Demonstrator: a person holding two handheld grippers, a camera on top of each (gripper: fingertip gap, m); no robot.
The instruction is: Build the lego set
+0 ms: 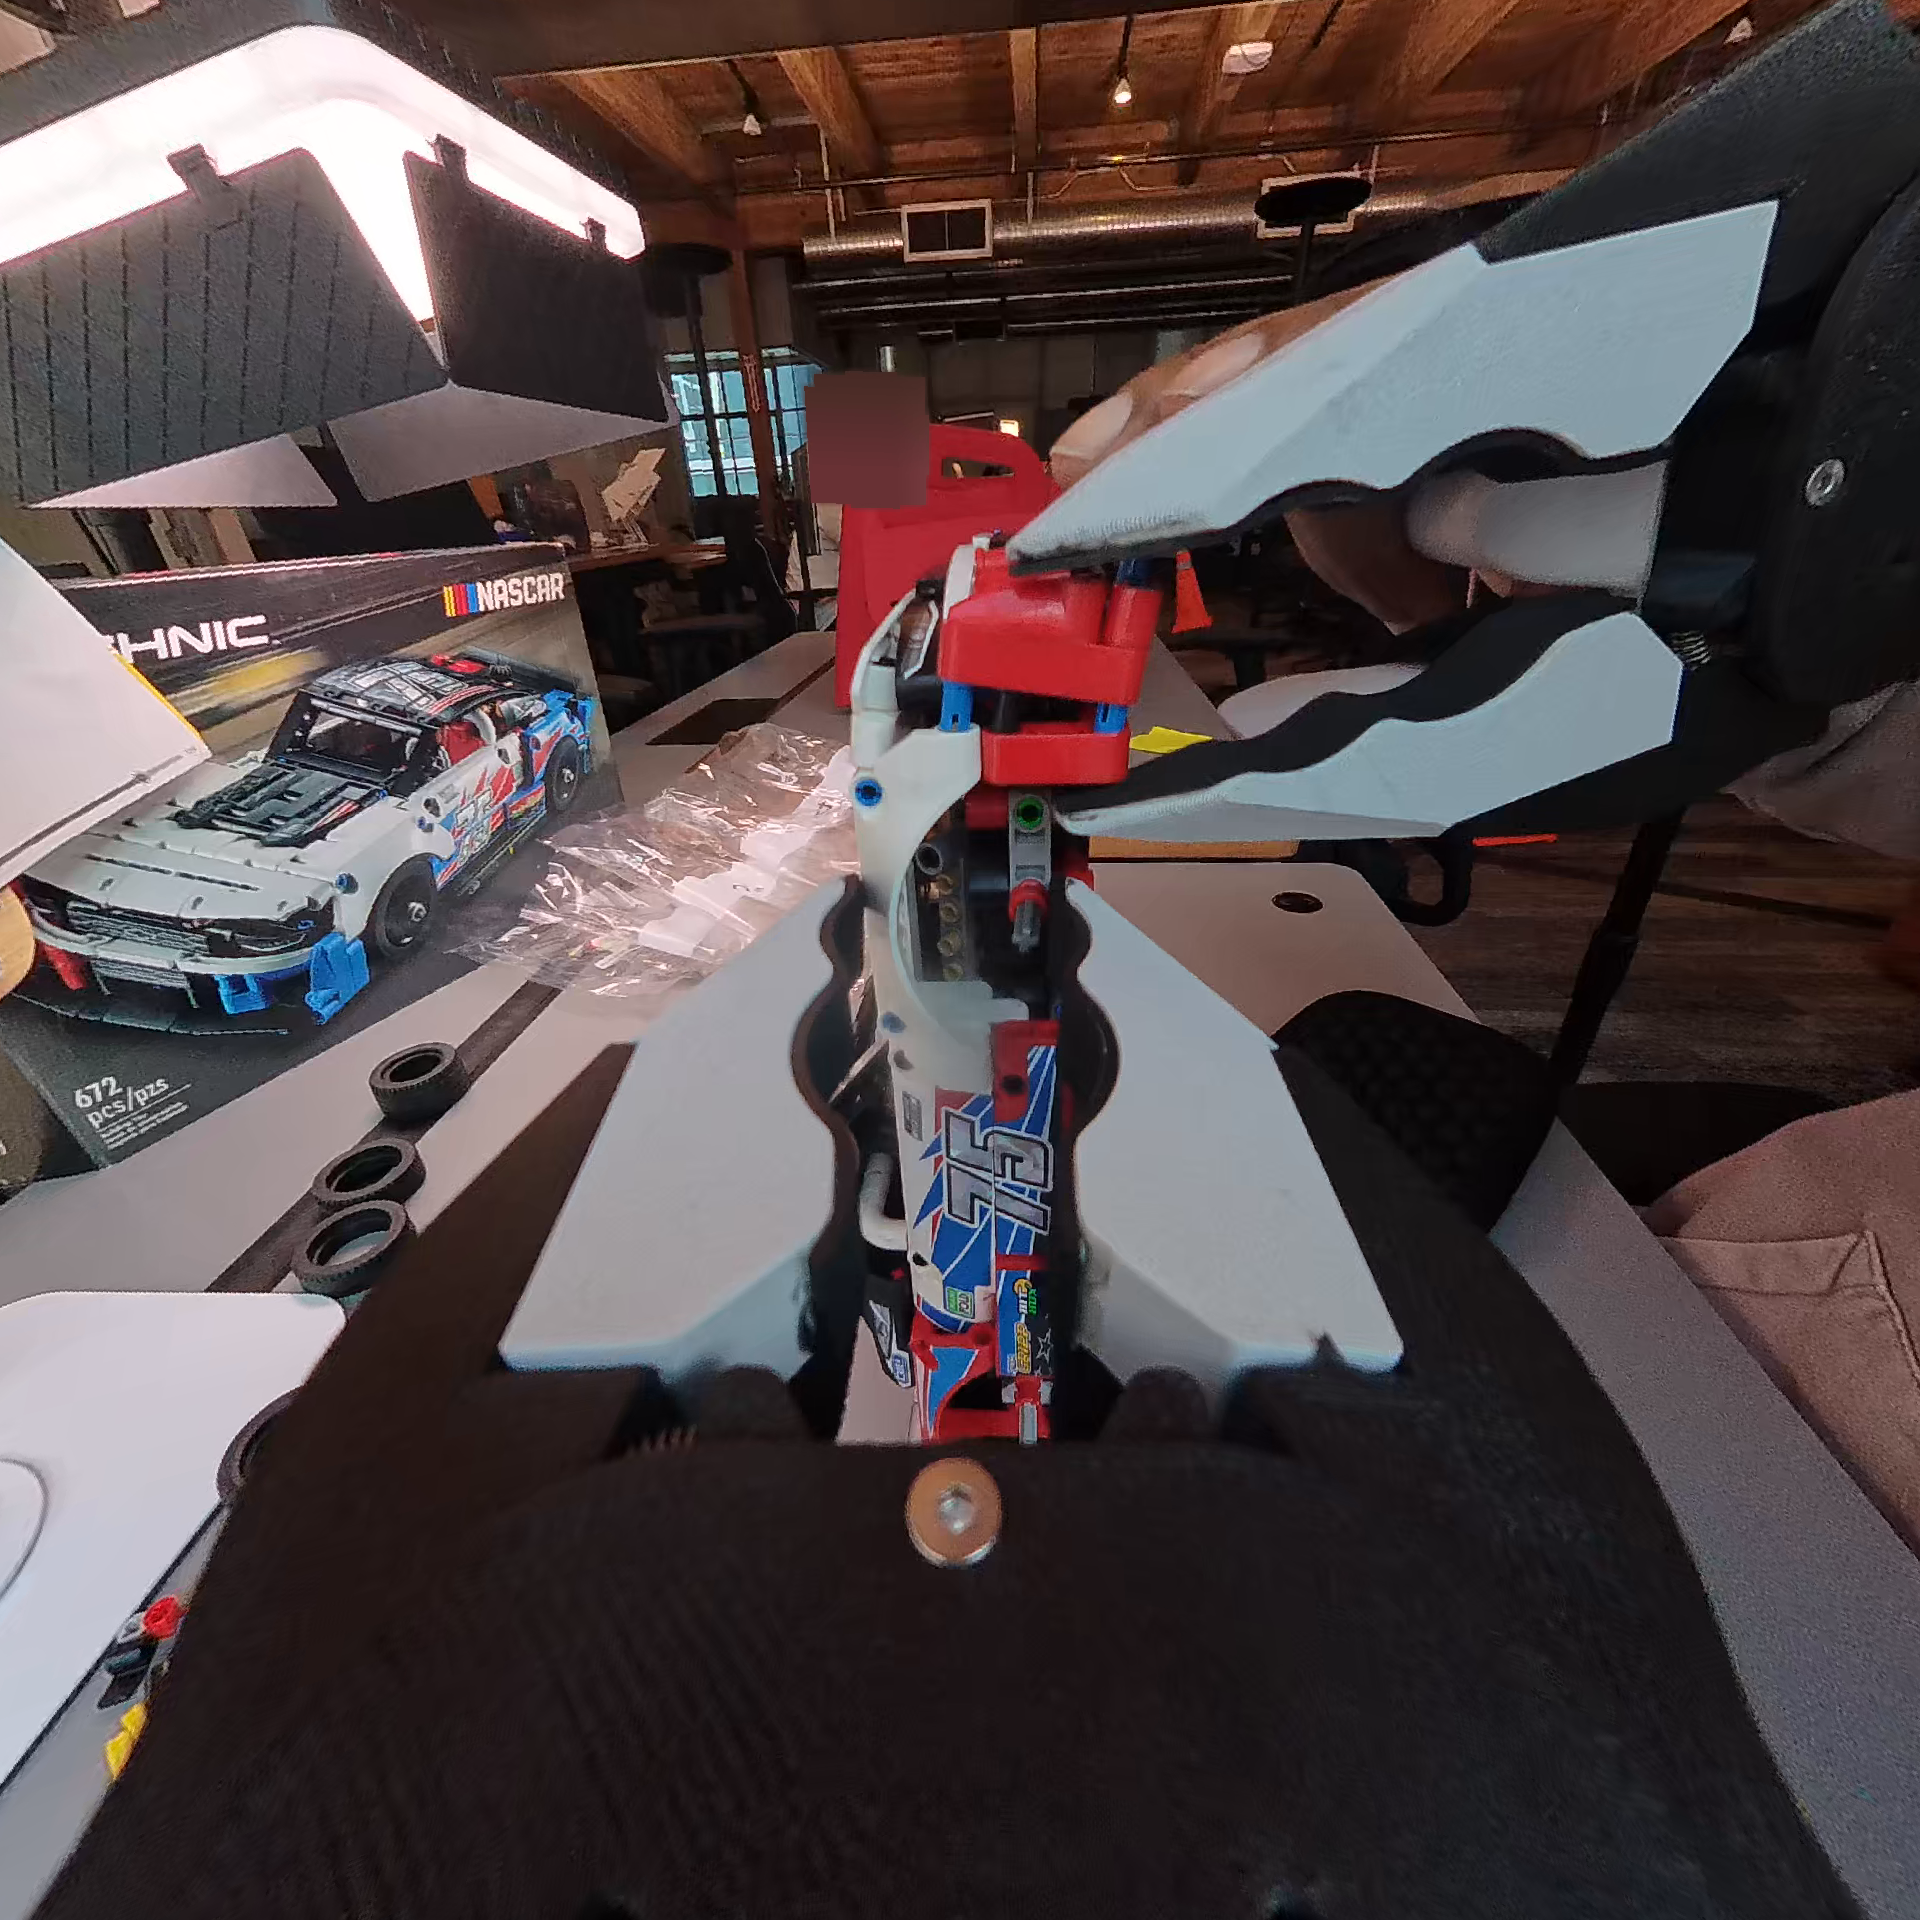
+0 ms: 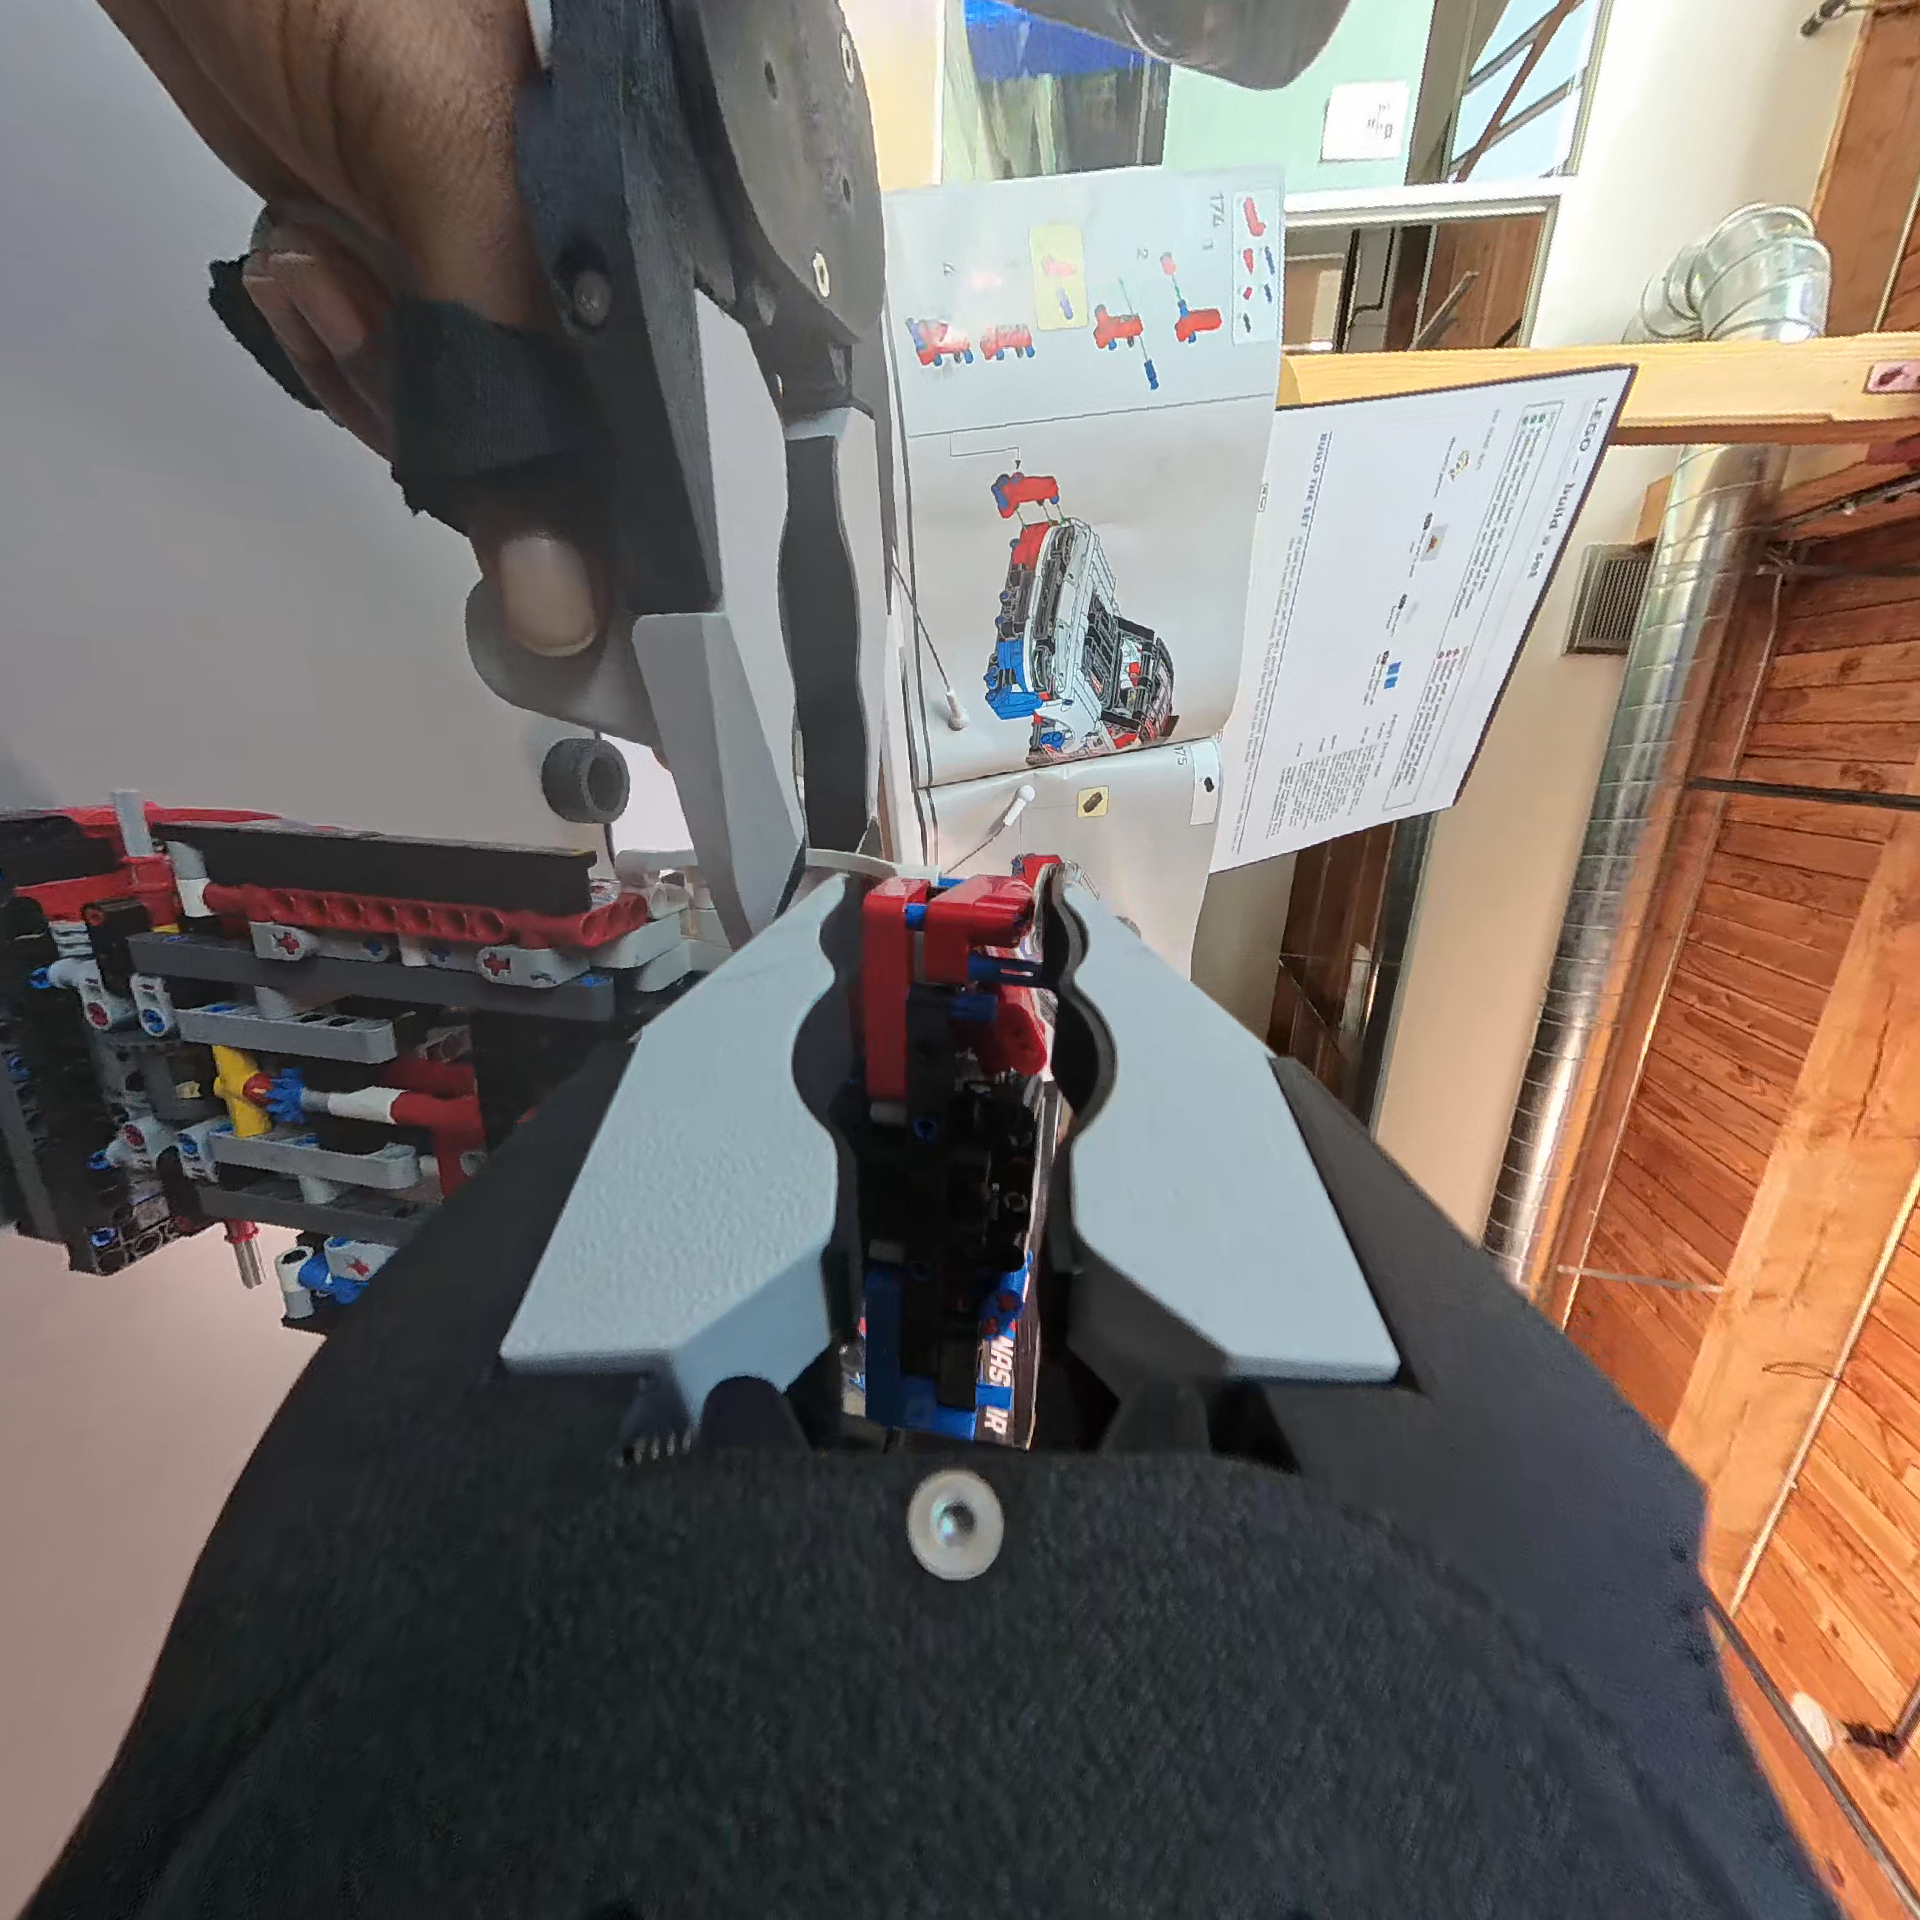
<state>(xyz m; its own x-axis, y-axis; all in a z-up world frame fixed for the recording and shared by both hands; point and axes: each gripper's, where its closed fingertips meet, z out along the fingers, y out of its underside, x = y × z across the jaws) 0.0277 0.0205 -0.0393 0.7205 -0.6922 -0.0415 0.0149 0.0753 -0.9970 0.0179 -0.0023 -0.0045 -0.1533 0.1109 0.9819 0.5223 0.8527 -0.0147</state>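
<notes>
both grippers: black textured body, pale grey wavy-edged fingers w/ black pads, silver screw at centre. left gripper (image 1: 961,914), right gripper (image 2: 951,904). black strap round finger of left hand (image 2: 416,312).

Glossy plastic car (image 1: 977,1195), crinkly clear bags (image 1: 717,862)

1. The left gripper (image 1: 956,894) is covering the middle of the lego car (image 1: 966,1143) in the left wrist view, its jaws pressed against both flanks, so the car's far side is staying hidden.
2. The right gripper (image 2: 951,894) is hiding most of the red end piece (image 2: 940,935); how that piece is joining the car is not showing.
3. The set box (image 1: 312,810) is running off the left edge.
4. The car's underside (image 2: 260,1060) is being cut by the left edge.
5. The instruction booklet (image 2: 1081,540) is partly sitting behind the far gripper.
6. Small parts (image 1: 145,1642) at the near left worktop (image 1: 1195,935) are looking too small to identify.
</notes>
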